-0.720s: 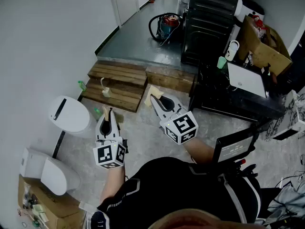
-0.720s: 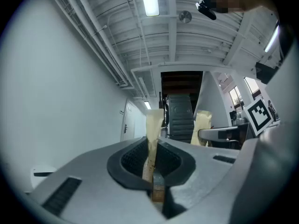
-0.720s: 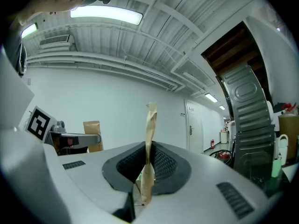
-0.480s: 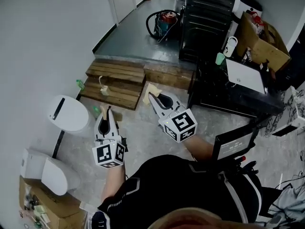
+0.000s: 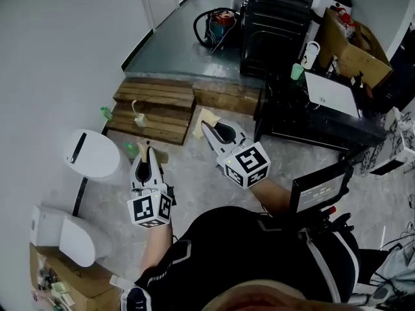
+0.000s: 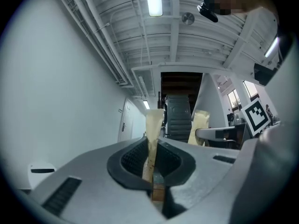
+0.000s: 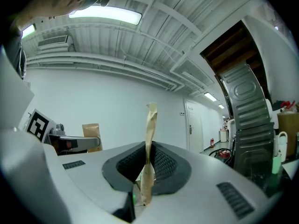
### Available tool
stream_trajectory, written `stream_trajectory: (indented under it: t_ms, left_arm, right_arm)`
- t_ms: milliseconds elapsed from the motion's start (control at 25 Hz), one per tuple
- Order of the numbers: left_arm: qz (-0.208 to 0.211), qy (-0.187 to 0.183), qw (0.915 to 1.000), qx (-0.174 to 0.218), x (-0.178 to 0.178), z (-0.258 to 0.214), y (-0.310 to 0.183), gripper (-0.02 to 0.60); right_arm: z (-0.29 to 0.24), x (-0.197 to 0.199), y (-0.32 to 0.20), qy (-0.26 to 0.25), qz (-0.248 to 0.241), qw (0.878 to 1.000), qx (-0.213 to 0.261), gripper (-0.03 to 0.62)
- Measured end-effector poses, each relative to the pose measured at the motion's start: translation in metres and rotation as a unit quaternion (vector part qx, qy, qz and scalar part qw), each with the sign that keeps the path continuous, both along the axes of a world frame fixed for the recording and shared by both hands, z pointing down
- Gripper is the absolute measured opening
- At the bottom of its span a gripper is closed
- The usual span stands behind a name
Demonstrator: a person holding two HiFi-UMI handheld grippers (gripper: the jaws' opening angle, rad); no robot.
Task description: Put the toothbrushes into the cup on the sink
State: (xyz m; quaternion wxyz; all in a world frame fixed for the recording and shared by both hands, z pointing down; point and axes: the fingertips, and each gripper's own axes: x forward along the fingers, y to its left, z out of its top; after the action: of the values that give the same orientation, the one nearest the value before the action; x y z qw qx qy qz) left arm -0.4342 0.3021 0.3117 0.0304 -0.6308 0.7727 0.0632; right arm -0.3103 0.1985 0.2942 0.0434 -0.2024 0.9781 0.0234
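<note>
Between the narrowly closed jaws of my left gripper (image 6: 152, 149), a tan paper toothbrush packet (image 6: 153, 125) sits pinched, sticking out past the tips. To its right, my right gripper (image 7: 148, 160) clamps a second tan packet (image 7: 150, 125) likewise.

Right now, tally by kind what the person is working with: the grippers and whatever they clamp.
Grippers: 2, the left gripper and the right gripper.
Tan wrapped strips: 2, one clamped in each gripper.
Total: 4.
</note>
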Motion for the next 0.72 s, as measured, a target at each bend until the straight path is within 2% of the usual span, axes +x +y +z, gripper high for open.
stream_trajectory:
  t_ms: [240, 440, 720]
  left_arm:
    - [0.025, 0.007, 0.9997, -0.003, -0.003, 0.0, -0.003, 0.025]
    - [0.055, 0.022, 0.9982, 0.004, -0.007, 0.021, 0.014, 0.025]
    - [0.097, 0.029, 0.9949, -0.001, 0.003, 0.034, 0.005, 0.026]
  right_arm:
    - [-0.003, -0.005, 0.001, 0.009, 0.015, 1.0, 0.008, 0.04]
    - [0.01, -0.003, 0.023, 0.019, 0.041, 0.999, 0.016, 0.04]
    - [0.023, 0.017, 0.026, 0.022, 0.085, 0.996, 0.006, 0.04]
